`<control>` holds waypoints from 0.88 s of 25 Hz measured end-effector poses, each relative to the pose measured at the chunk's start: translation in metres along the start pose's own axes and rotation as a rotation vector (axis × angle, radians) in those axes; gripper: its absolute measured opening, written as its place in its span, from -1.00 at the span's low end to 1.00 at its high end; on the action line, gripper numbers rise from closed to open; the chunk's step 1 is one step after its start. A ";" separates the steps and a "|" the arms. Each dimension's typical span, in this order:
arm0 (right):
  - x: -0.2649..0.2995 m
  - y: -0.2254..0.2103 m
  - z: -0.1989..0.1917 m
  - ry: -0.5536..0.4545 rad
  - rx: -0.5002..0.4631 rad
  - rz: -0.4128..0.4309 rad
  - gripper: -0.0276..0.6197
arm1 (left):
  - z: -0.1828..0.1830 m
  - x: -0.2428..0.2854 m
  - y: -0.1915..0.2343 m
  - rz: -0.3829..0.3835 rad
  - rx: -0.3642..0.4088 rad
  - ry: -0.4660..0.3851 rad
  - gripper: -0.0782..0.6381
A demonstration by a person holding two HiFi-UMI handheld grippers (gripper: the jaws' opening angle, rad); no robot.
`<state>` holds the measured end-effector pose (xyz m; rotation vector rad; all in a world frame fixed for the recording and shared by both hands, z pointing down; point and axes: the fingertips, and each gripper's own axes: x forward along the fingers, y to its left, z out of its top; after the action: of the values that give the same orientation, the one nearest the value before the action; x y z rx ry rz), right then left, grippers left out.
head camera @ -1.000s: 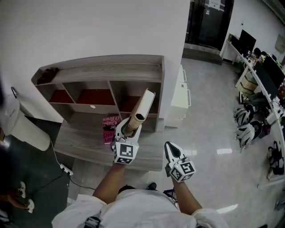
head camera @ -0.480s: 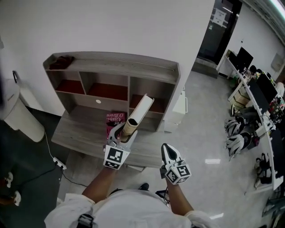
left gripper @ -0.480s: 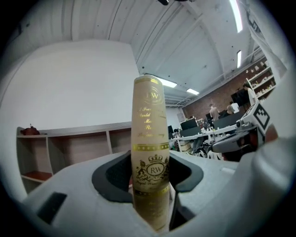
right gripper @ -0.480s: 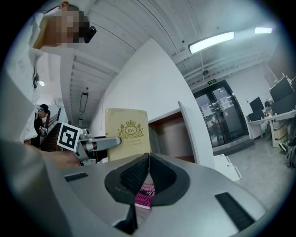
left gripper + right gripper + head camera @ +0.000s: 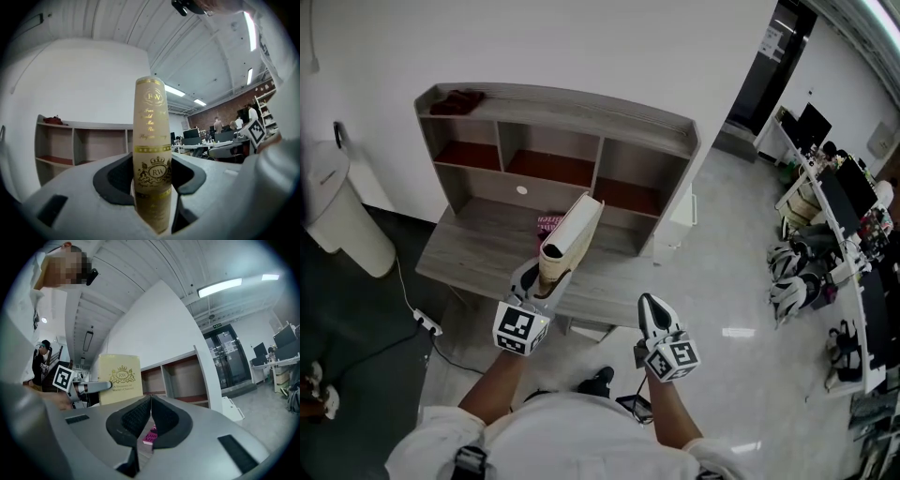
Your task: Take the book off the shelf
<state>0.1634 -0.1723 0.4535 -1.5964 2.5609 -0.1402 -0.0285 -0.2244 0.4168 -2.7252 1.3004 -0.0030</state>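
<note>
The cream and gold book point(image 5: 572, 232) is out of the shelf point(image 5: 581, 105) and held in the air above the front edge of the worktop point(image 5: 469, 255). It stands spine toward the person, and its top leans back toward the shelf's compartments. The left gripper point(image 5: 544, 279) clamps it low on the spine, its jaws part-way apart on the book's thickness, so most of the book's height rises above the grip.

That low, narrow hold is, I judge, the main risk. A quick swing or roll of the wrist could make the tall book pivot between the pads, slip down, or let its covers fan open. If it tips forward, its top corner could knock the shelf's front edge. If it drops, it could land on the pink book point(image 5: 553, 222) lying flat at the back of the worktop.

The right gripper point(image 5: 648, 302) hangs beside it, off the worktop's front edge, with its jaws pressed together on nothing, so it gives no support.
</note>
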 end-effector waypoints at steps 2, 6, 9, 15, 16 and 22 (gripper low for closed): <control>-0.007 0.011 -0.004 0.008 0.000 -0.008 -0.87 | -0.004 -0.017 0.002 0.000 -0.014 0.013 -0.20; -0.027 0.027 -0.014 0.034 -0.013 -0.027 -0.87 | -0.018 -0.051 0.002 0.006 -0.062 0.029 -0.20; -0.038 0.037 -0.017 0.046 -0.026 -0.039 -0.87 | -0.025 -0.071 0.005 0.014 -0.110 0.033 -0.20; -0.053 0.058 -0.018 0.048 -0.043 -0.025 -0.87 | -0.044 -0.106 0.007 0.039 -0.158 0.047 -0.20; -0.057 0.059 -0.018 0.050 -0.046 -0.024 -0.87 | -0.046 -0.111 0.005 0.046 -0.161 0.047 -0.20; -0.074 0.058 -0.018 0.062 -0.053 -0.024 -0.87 | -0.060 -0.139 -0.004 0.089 -0.188 0.061 -0.20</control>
<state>0.1413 -0.0804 0.4673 -1.6678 2.6127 -0.1268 -0.1166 -0.1209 0.4837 -2.8382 1.5095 0.0472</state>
